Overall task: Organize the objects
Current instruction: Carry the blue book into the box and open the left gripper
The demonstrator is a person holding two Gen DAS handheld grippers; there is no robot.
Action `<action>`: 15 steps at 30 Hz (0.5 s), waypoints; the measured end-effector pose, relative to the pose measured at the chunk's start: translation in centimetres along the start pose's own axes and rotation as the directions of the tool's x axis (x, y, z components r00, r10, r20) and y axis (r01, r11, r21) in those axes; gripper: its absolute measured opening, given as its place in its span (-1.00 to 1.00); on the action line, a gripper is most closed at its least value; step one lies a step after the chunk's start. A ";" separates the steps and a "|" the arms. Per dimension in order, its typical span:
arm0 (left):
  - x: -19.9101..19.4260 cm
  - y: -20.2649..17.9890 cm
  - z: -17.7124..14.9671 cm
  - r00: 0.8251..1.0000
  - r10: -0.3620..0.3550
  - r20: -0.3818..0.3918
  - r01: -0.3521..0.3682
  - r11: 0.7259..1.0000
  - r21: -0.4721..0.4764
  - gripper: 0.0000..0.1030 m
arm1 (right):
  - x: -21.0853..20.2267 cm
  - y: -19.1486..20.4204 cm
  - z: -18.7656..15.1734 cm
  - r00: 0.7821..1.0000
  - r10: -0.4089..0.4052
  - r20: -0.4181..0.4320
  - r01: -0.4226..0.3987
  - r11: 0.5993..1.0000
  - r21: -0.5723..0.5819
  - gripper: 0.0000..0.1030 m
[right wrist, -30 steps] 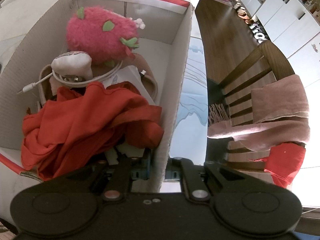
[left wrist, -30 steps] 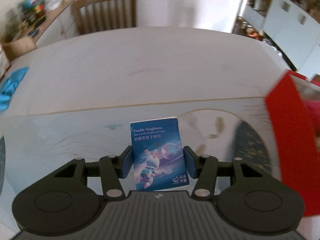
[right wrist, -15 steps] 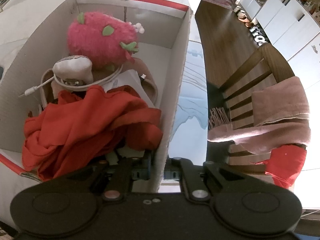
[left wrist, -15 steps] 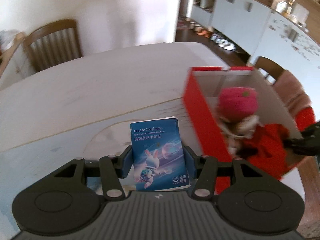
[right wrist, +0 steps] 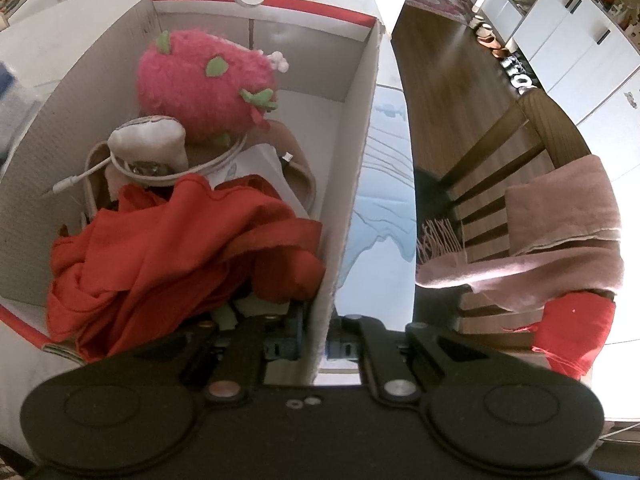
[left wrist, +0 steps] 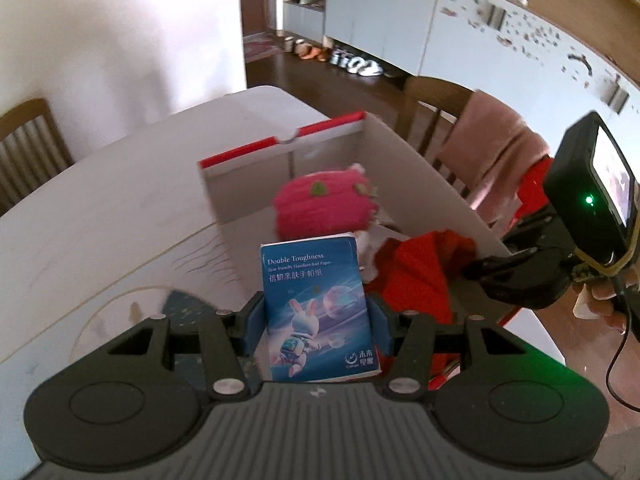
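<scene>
Tissue pack (left wrist: 318, 312), blue with a rabbit on it, sits upright between the pads of my left gripper (left wrist: 316, 322), pinched from both sides, over the near edge of the cardboard box (right wrist: 352, 184). My right gripper (right wrist: 316, 346) is clamped on the box's side wall. Inside lie a pink plush strawberry (right wrist: 208, 92), a red cloth (right wrist: 180, 248) and a white cable (right wrist: 96, 170).

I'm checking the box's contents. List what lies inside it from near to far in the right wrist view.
Right gripper clamped on the box wall → red cloth → white cable loop → small white pouch → pink plush strawberry → far box wall.
</scene>
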State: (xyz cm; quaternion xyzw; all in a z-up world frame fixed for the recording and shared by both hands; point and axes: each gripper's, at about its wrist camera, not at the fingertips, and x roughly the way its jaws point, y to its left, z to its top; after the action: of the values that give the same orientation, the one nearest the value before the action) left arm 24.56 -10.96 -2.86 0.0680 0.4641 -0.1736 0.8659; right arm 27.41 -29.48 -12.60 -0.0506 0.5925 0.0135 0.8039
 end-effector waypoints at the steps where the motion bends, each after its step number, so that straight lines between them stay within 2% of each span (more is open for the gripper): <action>1: 0.4 -0.5 0.2 1.000 -0.004 -0.005 0.004 1.000 0.007 0.01 | 0.0 0.0 0.0 1.000 0.001 0.001 -0.001 1.000 0.001 -0.87; 9: 3.3 -3.6 0.6 0.999 -0.024 -0.042 0.027 0.997 0.078 0.01 | -0.1 0.0 0.1 1.000 0.013 0.011 -0.013 1.000 0.007 -0.90; 15: 4.9 -4.3 0.8 0.997 -0.024 -0.068 0.030 0.996 0.089 0.01 | -0.1 0.0 0.1 1.000 0.018 0.013 -0.018 1.000 0.009 -0.90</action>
State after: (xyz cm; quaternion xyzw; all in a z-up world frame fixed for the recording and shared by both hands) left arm 26.12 -16.38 -6.24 0.1063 0.4856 -0.2037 0.8435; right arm 27.42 -29.47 -12.46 -0.0417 0.5878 0.0183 0.8078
